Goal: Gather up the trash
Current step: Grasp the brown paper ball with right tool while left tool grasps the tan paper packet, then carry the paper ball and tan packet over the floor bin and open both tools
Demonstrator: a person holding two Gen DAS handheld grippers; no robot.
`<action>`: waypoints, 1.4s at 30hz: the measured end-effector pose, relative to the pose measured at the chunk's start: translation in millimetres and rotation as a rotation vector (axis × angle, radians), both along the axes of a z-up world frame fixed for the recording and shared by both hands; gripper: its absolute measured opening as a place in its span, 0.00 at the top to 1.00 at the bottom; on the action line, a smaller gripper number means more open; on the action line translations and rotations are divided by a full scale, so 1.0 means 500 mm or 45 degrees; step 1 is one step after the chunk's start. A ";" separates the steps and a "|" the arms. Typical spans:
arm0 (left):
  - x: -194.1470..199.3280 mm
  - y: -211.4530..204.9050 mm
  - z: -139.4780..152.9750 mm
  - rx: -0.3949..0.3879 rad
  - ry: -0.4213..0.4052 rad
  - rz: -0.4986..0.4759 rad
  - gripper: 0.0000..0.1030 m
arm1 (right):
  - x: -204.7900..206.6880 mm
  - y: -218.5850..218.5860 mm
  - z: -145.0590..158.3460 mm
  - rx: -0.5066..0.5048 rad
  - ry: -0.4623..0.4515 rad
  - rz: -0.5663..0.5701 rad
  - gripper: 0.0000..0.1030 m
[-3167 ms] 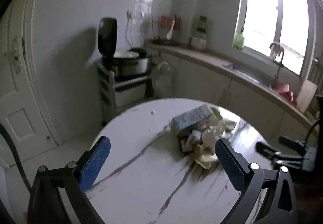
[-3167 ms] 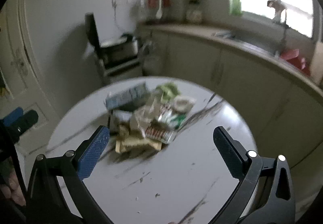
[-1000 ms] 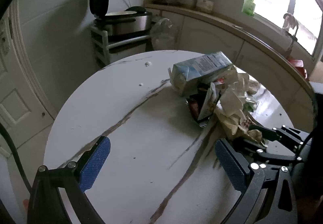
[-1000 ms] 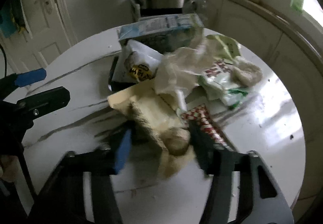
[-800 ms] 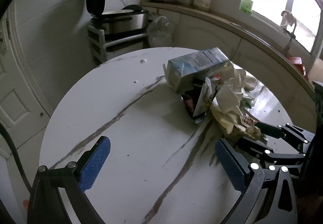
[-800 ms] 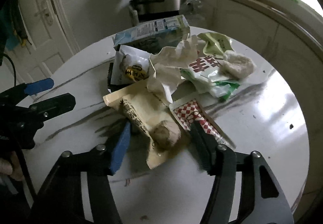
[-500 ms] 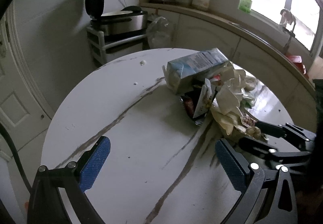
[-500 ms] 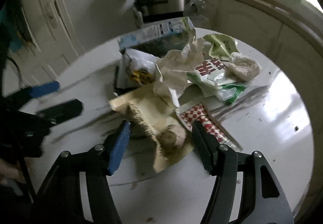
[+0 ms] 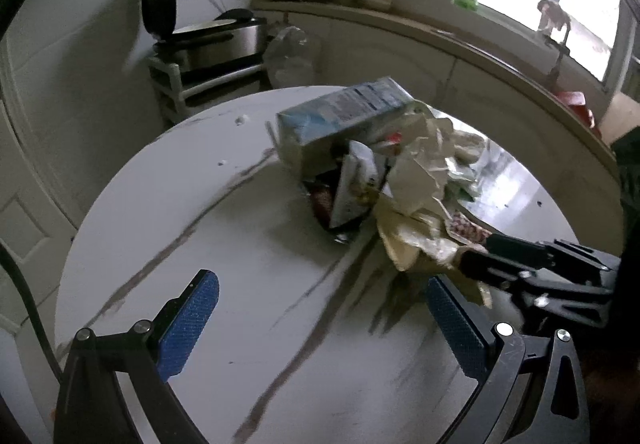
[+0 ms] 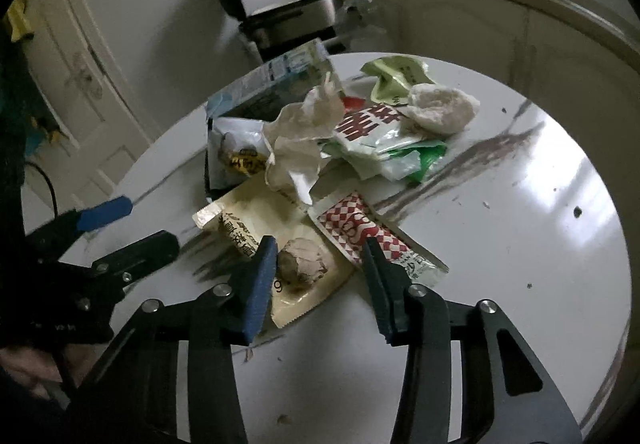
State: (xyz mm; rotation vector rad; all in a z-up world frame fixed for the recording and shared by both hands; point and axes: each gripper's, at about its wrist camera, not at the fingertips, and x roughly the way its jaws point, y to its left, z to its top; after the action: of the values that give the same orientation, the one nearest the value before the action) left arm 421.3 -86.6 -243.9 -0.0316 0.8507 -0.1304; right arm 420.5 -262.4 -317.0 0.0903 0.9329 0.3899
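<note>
Right wrist view: the right gripper [image 10: 320,264] has its fingers apart, straddling the beige wrapper [image 10: 276,240] at the near edge of the trash pile [image 10: 332,148] in the middle of the desk [image 10: 520,244], probably to pinch it first. The left wrist view adds the left gripper [image 9: 320,320], fingers wide apart over bare desk, and the milk carton [image 9: 344,116] at the pile's far side.

The trash sits heaped near the middle of the round surface [image 10: 520,244] — a blue-and-white carton [image 10: 276,84] lying on its side toward the far edge, a crumpled white wrapper [image 10: 300,140] on top. Toward the near edge lie a cream packet [image 10: 272,240], flat, and a red-checked sachet [image 10: 360,232] just beside it; a green wrapper [image 10: 396,78] and a white wad [image 10: 440,108] lie at the far right of the pile.
</note>
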 end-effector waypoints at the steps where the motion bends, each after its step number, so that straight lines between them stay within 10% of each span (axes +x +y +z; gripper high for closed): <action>1: 0.001 -0.004 -0.002 0.001 0.005 -0.001 0.01 | 0.003 0.008 -0.002 -0.023 0.007 0.017 0.60; 8: 0.008 -0.013 -0.003 0.017 0.015 0.002 0.01 | 0.000 0.030 -0.010 -0.077 0.010 0.085 0.76; 23: 0.062 -0.102 -0.026 -0.053 0.080 -0.061 0.05 | -0.048 -0.088 0.016 0.005 -0.051 -0.083 0.76; 34: 0.104 -0.118 -0.039 -0.100 0.076 -0.085 0.85 | -0.046 -0.139 0.013 0.054 -0.055 -0.158 0.76; 42: 0.061 -0.081 -0.030 -0.137 0.068 -0.151 0.89 | -0.056 -0.136 0.013 0.077 -0.057 -0.166 0.76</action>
State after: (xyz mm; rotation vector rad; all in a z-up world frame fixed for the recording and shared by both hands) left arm 451.7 -127.2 -258.8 -0.0855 0.8985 -0.2879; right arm 392.6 -330.2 -310.3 0.1959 0.8660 0.2984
